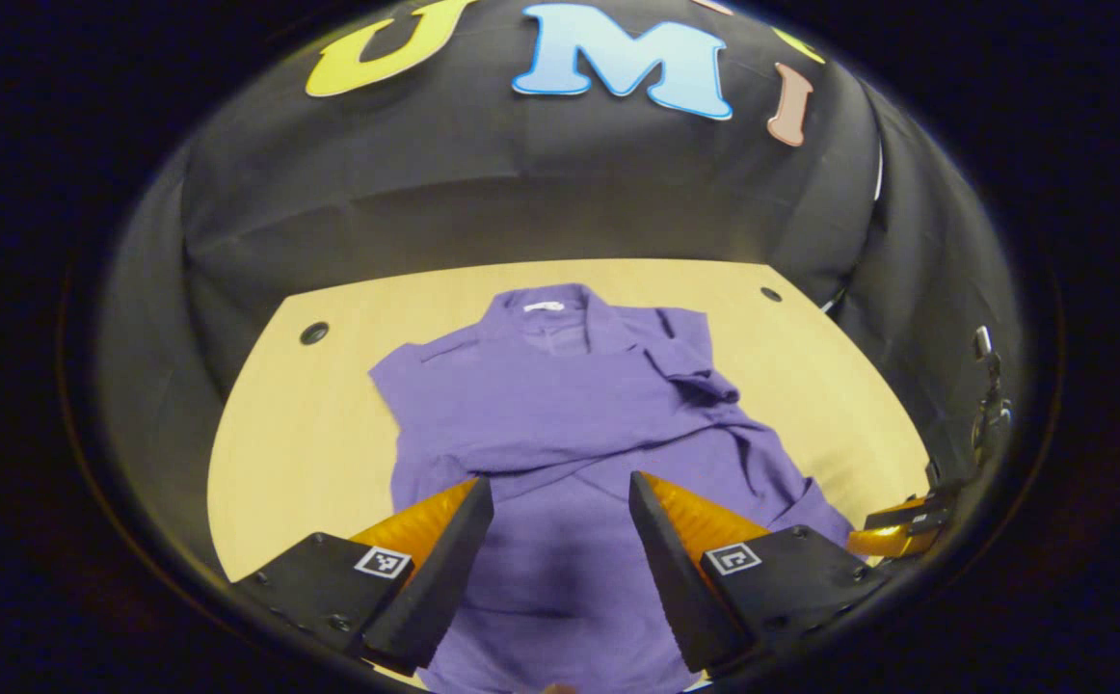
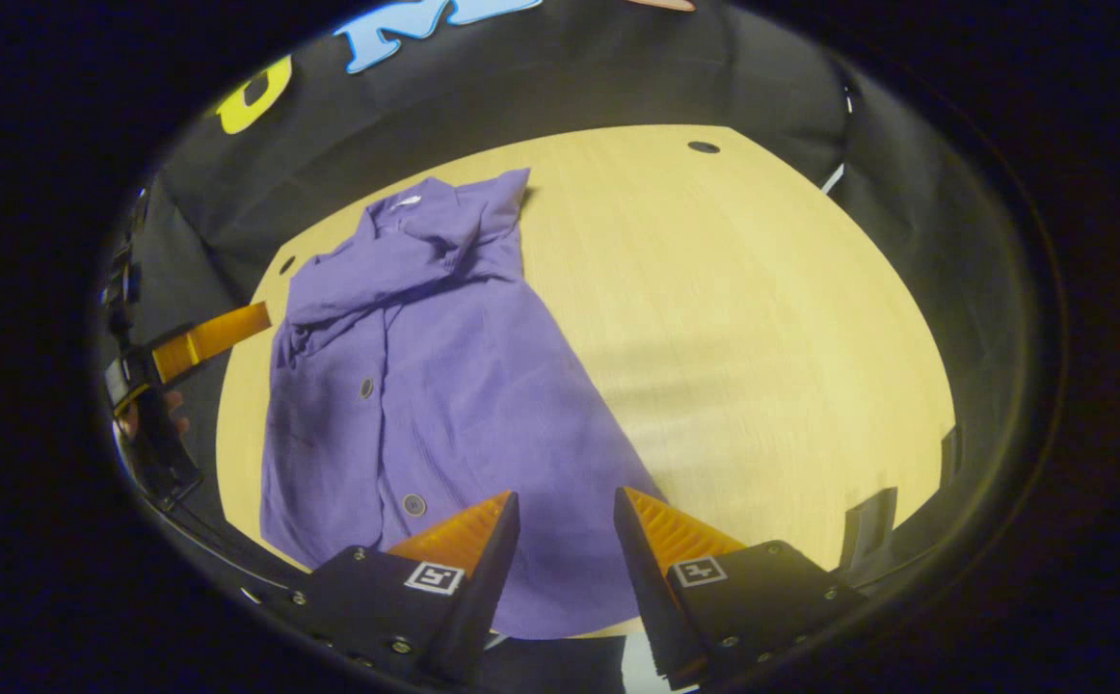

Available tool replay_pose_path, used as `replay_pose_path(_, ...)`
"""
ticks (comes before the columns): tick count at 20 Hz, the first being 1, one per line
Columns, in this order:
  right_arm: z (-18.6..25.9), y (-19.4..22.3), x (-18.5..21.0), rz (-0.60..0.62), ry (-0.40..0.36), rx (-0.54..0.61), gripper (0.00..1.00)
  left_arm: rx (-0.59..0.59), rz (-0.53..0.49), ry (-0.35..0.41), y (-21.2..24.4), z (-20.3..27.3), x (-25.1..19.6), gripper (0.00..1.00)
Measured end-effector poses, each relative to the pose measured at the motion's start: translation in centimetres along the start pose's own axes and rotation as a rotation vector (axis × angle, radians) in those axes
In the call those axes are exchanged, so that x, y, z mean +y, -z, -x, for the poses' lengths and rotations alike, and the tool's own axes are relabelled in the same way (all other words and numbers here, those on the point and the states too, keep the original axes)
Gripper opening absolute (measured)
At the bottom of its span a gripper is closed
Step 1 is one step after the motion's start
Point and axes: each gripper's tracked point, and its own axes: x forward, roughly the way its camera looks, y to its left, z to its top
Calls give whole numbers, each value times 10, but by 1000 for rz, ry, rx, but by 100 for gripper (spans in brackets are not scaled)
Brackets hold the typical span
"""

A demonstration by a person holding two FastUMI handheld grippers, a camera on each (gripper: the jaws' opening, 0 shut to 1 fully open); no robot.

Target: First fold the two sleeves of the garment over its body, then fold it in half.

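A purple button-up shirt (image 1: 560, 405) lies flat on the wooden table (image 1: 300, 453), collar toward the far wall. Both sleeves lie folded across its body, the right one bunched in wrinkles (image 1: 695, 381). My left gripper (image 1: 560, 511) hovers open over the shirt's lower body, nothing between its fingers. In the right gripper view the same shirt (image 2: 425, 386) stretches from the collar at the far left down to the hem. My right gripper (image 2: 565, 525) stands open above the hem's right corner. The left gripper (image 2: 208, 337), orange and black, shows at the left edge of that view with a hand behind it.
Round cable holes (image 1: 314, 333) sit in the table's far corners. Bare wood (image 2: 762, 337) spreads to the right of the shirt. The near table edge runs just below my right gripper. The right gripper's orange finger (image 1: 897, 530) shows at the lower right of the left gripper view.
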Motion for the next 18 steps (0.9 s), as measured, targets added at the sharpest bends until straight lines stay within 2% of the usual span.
replay_pose_path(5, -13, 11, 8, 78, 17, 77, 64, 88, 41, -60, 68, 32, 32, 94)
replay_pose_path(6, -16, 12, 9, 99, 24, 91, 59, 111, 49, -74, 83, 37, 38, 94)
replay_pose_path(7, -18, 15, 9, 118, 29, 103, 59, 130, 61, -83, 97, 40, 41, 94)
replay_pose_path(10, -21, 24, 9, 161, 48, 141, 59, 182, 91, -117, 134, 51, 47, 95)
replay_pose_path(11, -22, 27, 8, 178, 51, 154, 63, 198, 99, -121, 145, 54, 46, 95)
replay_pose_path(13, -23, 30, 12, 205, 49, 165, 59, 236, 112, -128, 169, 58, 43, 94)
replay_pose_path(15, -23, 33, 13, 222, 43, 172, 68, 268, 119, -141, 189, 65, 43, 94)
replay_pose_path(18, -24, 38, 15, 245, 41, 188, 65, 308, 123, -173, 211, 73, 47, 96)
